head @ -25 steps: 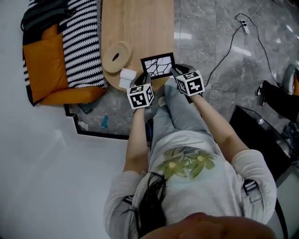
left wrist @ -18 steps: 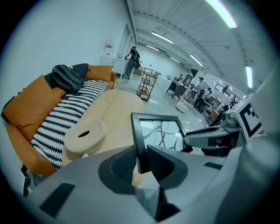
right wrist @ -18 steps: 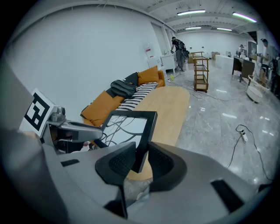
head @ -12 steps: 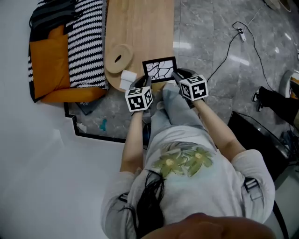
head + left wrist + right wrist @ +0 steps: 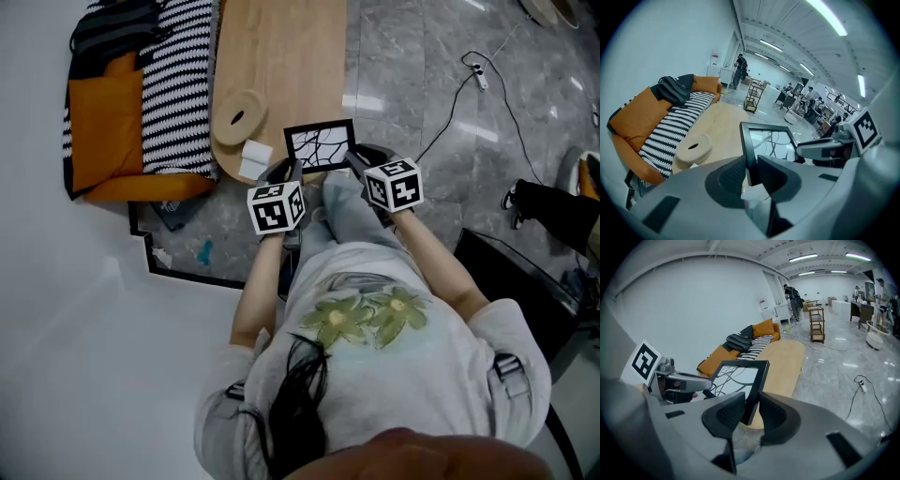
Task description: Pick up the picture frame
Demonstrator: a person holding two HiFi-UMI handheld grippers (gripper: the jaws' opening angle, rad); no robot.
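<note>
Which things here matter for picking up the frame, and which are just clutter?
Job: picture frame; left gripper and right gripper, both clamped on its side edges.
Clutter: wooden ring, white block, striped cushion, orange cushion, floor cable.

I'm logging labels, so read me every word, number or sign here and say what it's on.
Nothing here can be read as text.
Too small to read: wall notice.
Square code patterns, no letters: left marker cube, right marker cube.
Black branching lines, no words: picture frame.
</note>
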